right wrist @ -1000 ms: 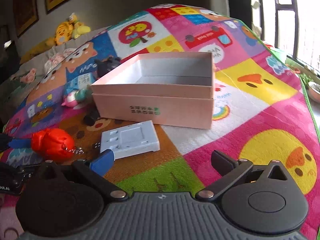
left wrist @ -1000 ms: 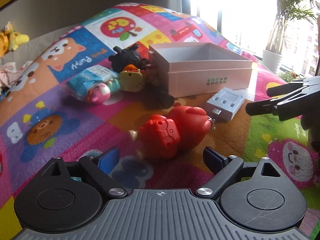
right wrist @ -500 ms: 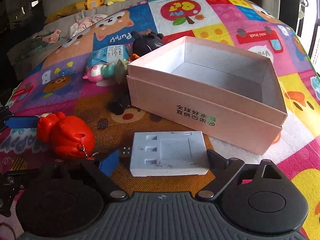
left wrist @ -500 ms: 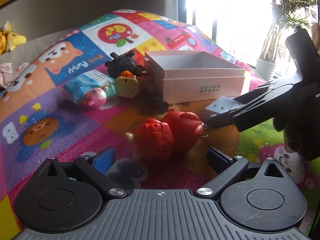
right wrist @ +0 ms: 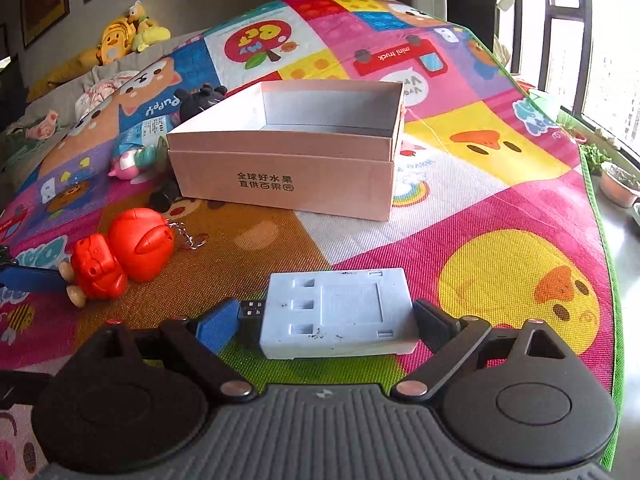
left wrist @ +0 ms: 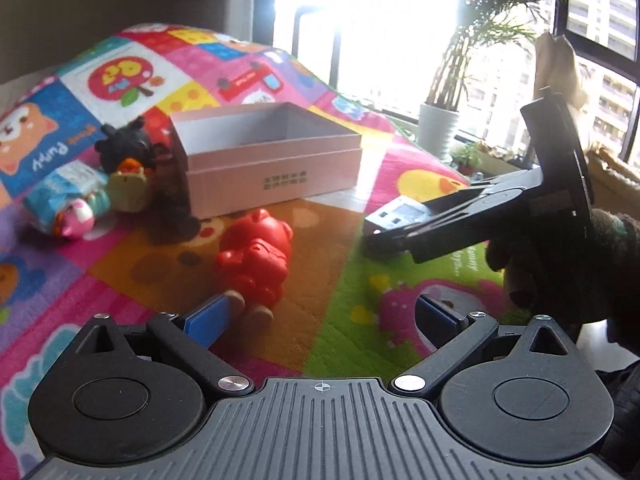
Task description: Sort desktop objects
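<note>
Pale blue flat plastic charger block (right wrist: 336,314) lying on the colourful patchwork play mat (right wrist: 500,216), squarely between the right gripper (right wrist: 324,322) fingers, long axis crosswise from pad to pad, plug end toward the blue-padded finger (right wrist: 216,326). Fingers spread, just widened, not yet pressing. Left gripper (left wrist: 320,316) likewise released, nearer the red plastic figure keychain (left wrist: 256,256); open pink cardboard box (right wrist: 288,160) beyond.

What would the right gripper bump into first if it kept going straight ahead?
Almost at once, the pale blue plastic block: it already lies between the right gripper's open jaws, seemingly not pressed. Farther along, probably the open pink box. How far off that is is hard to judge.
</note>
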The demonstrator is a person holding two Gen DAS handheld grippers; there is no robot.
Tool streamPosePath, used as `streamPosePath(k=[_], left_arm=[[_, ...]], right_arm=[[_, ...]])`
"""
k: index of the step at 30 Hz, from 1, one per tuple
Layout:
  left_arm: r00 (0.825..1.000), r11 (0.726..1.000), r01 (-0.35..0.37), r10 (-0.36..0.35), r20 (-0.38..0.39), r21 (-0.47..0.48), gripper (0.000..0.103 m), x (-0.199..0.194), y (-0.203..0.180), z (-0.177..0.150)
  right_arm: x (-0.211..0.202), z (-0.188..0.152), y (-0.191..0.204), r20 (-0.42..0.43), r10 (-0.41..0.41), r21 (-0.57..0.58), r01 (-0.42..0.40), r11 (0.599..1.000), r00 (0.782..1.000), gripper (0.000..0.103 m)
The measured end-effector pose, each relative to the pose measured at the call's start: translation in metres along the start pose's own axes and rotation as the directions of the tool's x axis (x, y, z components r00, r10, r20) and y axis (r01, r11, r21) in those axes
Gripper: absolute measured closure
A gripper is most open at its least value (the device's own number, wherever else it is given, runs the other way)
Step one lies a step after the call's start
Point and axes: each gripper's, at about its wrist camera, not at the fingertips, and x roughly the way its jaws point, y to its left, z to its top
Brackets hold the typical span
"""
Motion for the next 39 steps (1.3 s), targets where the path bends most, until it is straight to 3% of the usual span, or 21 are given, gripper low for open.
streamPosePath(k=[4, 7, 13, 15, 16, 19, 22, 25, 27, 29, 31, 34, 35, 37, 39], left_arm=[[0.987, 0.985, -0.161, 0.161, -0.010, 0.056, 0.002, 0.019, -0.001, 0.012], [0.979, 0.978, -0.194, 0.198, -0.043, 0.075, 0.002, 0.044, 0.002, 0.020], [0.974, 0.972, -0.211, 0.217, -0.058, 0.101, 0.033, 0.062, -0.001, 0.020], [0.971, 0.968, -0.226, 0.233, -0.049, 0.111, 0.048, 0.060, -0.002, 0.019], [0.971, 0.967, -0.229, 0.236, -0.048, 0.115, 0.049, 0.057, -0.004, 0.018], [0.972, 0.969, -0.225, 0.231, -0.043, 0.102, 0.049, 0.043, -0.004, 0.017], [0.976, 0.971, -0.220, 0.218, 0.030, 0.089, 0.049, 0.020, -0.003, 0.032], [0.960, 0.963, -0.253, 0.238, 0.148, 0.092, 0.049, 0.006, 0.000, 0.067], [0.943, 0.958, -0.274, 0.249, 0.223, 0.090, 0.049, 0.009, 0.004, 0.096], [0.937, 0.963, -0.258, 0.228, 0.267, 0.083, 0.049, 0.021, 0.010, 0.124], [0.942, 0.977, -0.207, 0.184, 0.279, 0.056, 0.046, 0.040, 0.022, 0.154], [0.944, 0.981, -0.180, 0.192, 0.269, -0.069, 0.028, 0.056, 0.053, 0.188], [0.943, 0.979, -0.171, 0.196, 0.268, -0.112, 0.018, 0.055, 0.065, 0.192], [0.942, 0.970, -0.173, 0.214, 0.259, -0.172, 0.015, 0.049, 0.084, 0.187], [0.941, 0.964, -0.204, 0.242, 0.238, -0.173, 0.009, 0.044, 0.095, 0.168]], right_arm=[[0.000, 0.000, 0.002, 0.001, 0.008, -0.006, -0.008, 1.000, 1.000, 0.006], [0.000, 0.000, 0.003, -0.001, -0.002, -0.007, 0.002, 1.000, 1.000, 0.006], [0.001, 0.000, 0.006, -0.008, -0.003, -0.033, 0.003, 0.999, 1.000, 0.007], [0.002, 0.000, 0.009, -0.014, -0.007, -0.049, 0.006, 0.999, 1.000, 0.011], [0.001, 0.000, 0.011, -0.016, -0.005, -0.062, 0.004, 0.998, 1.000, 0.012], [-0.006, 0.000, 0.017, -0.032, 0.020, -0.112, -0.023, 0.993, 0.999, 0.012], [-0.032, 0.008, 0.016, 0.007, 0.079, -0.137, -0.077, 0.988, 0.997, 0.012], [-0.074, 0.035, 0.010, 0.157, 0.072, -0.140, -0.050, 0.989, 0.985, 0.012], [-0.093, 0.057, 0.006, 0.262, 0.031, -0.142, 0.006, 0.990, 0.965, 0.012], [-0.097, 0.077, 0.005, 0.328, -0.008, -0.163, 0.065, 0.985, 0.945, 0.012], [-0.087, 0.098, 0.004, 0.352, -0.042, -0.175, 0.110, 0.978, 0.935, 0.012], [-0.051, 0.135, 0.001, 0.357, -0.064, -0.181, 0.137, 0.974, 0.932, 0.012], [-0.039, 0.143, 0.000, 0.348, -0.058, -0.183, 0.129, 0.975, 0.936, 0.012], [-0.008, 0.158, -0.004, 0.297, -0.043, -0.167, 0.096, 0.981, 0.954, 0.011], [0.011, 0.162, -0.007, 0.267, -0.041, -0.129, 0.078, 0.989, 0.963, 0.011]])
